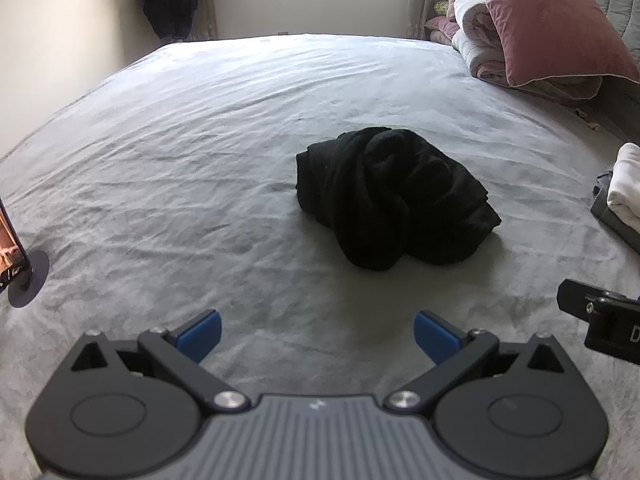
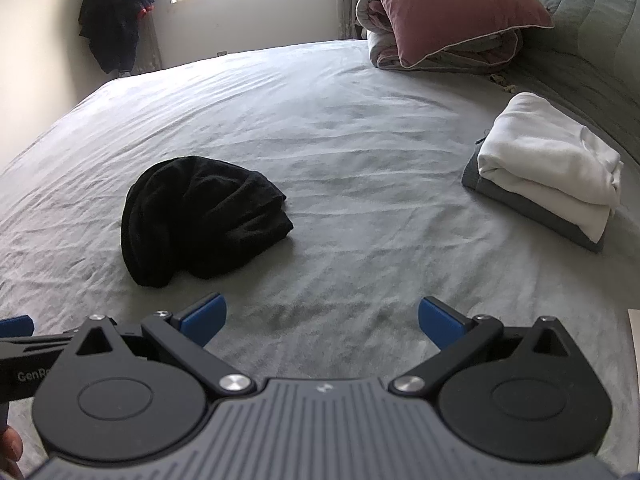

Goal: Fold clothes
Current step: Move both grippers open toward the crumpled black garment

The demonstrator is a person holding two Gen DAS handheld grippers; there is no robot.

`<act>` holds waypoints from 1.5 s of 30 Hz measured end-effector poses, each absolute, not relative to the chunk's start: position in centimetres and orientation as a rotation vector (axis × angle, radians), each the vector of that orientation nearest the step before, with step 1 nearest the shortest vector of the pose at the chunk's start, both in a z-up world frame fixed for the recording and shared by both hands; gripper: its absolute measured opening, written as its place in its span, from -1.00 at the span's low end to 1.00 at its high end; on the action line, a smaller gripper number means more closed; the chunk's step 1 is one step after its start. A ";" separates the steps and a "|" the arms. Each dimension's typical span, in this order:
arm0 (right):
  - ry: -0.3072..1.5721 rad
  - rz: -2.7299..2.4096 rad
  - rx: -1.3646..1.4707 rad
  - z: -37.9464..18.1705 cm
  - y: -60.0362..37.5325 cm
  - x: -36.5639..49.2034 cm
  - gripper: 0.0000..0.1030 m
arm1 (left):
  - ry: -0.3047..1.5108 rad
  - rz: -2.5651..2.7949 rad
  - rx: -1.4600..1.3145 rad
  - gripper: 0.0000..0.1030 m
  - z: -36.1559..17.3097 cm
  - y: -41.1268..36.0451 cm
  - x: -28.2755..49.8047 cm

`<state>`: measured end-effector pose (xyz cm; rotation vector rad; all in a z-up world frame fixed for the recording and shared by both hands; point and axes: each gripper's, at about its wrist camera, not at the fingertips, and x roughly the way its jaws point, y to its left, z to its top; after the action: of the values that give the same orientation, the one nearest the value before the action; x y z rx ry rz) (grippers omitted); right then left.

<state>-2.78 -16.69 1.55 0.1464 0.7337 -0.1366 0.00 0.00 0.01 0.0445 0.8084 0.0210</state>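
A crumpled black garment [image 1: 392, 200] lies in a heap in the middle of the grey bed; it also shows in the right wrist view [image 2: 200, 216], ahead and to the left. My left gripper [image 1: 318, 336] is open and empty, hovering over the sheet short of the heap. My right gripper [image 2: 322, 322] is open and empty, to the right of the heap and apart from it. A folded white garment [image 2: 548, 164] rests on a folded grey one [image 2: 532, 208] at the right, also seen at the edge of the left wrist view [image 1: 624, 184].
The grey bed sheet [image 1: 200, 120] fills both views. Rolled quilts and a pink pillow [image 2: 448, 4] sit at the headboard end. Dark clothes hang [image 2: 116, 12] by the window. A phone on a round stand [image 1: 16, 260] is at the left edge.
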 end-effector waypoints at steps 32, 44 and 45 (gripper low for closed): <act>0.808 -0.134 0.132 -0.4 -16.2 -1.7 1.00 | 0.865 0.038 0.057 0.99 -1.3 0.8 0.7; 0.898 -0.119 0.121 -2.3 -16.5 -0.8 1.00 | 0.937 0.074 0.077 0.99 -3.9 1.3 2.7; 0.906 -0.117 0.114 -2.5 -16.6 -0.8 1.00 | 0.944 0.076 0.071 0.99 -4.2 1.3 2.8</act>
<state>-0.76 -16.56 -2.49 0.1142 0.9059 -0.1172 2.83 1.34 -4.19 0.0705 0.9436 0.0759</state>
